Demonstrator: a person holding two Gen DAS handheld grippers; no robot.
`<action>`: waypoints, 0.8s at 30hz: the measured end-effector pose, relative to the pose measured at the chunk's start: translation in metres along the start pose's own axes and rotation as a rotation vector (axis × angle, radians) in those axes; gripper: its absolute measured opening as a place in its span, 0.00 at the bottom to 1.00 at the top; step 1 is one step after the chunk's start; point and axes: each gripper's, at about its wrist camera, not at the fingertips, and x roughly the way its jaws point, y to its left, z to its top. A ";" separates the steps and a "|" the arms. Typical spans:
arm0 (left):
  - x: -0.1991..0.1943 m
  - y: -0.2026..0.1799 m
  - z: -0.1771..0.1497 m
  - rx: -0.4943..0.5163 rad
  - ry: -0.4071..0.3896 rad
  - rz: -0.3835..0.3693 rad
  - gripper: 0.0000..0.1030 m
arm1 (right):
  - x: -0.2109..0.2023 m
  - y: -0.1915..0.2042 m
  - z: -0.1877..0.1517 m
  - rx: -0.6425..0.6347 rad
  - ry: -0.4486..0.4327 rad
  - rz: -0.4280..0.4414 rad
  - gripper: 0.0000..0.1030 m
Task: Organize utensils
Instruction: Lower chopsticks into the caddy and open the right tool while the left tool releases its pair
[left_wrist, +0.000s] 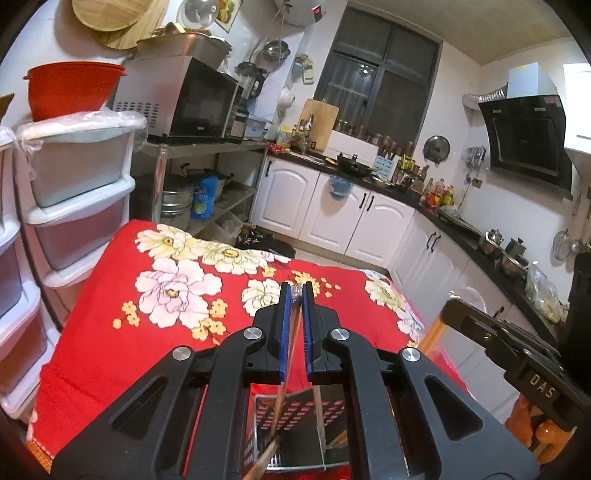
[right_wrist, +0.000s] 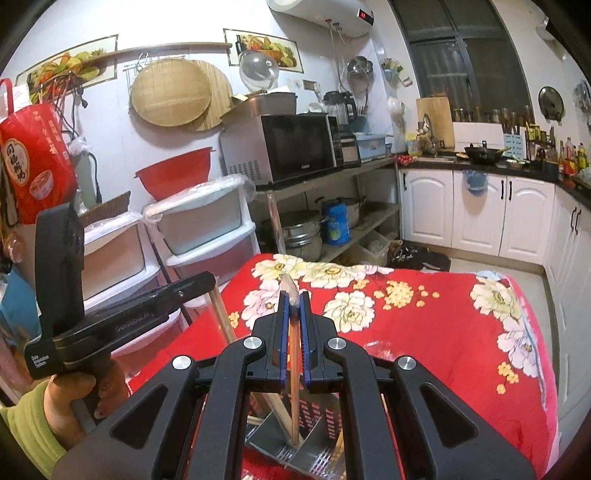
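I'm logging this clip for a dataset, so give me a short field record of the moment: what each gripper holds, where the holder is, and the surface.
left gripper: shut on a metal utensil, its lower end down in the holder
right gripper: shut on a wooden utensil, its lower end in the holder
holder: perforated metal utensil caddy, below both grippers
surface: red floral cloth
setting: kitchen, microwave on a shelf behind

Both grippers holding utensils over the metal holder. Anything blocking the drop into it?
Nothing visible. The left gripper pinches a utensil already angled into the perforated metal holder. The right gripper holds a wooden utensil already reaching into the holder beside other sticks.
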 end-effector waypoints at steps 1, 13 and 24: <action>0.001 0.000 -0.002 0.001 0.001 0.001 0.02 | 0.001 -0.001 -0.002 0.003 0.005 0.003 0.06; 0.003 -0.001 -0.022 0.028 0.042 0.039 0.02 | 0.013 -0.009 -0.021 0.045 0.030 0.030 0.06; 0.009 0.007 -0.030 0.018 0.069 0.048 0.02 | 0.019 -0.019 -0.037 0.056 0.073 0.022 0.06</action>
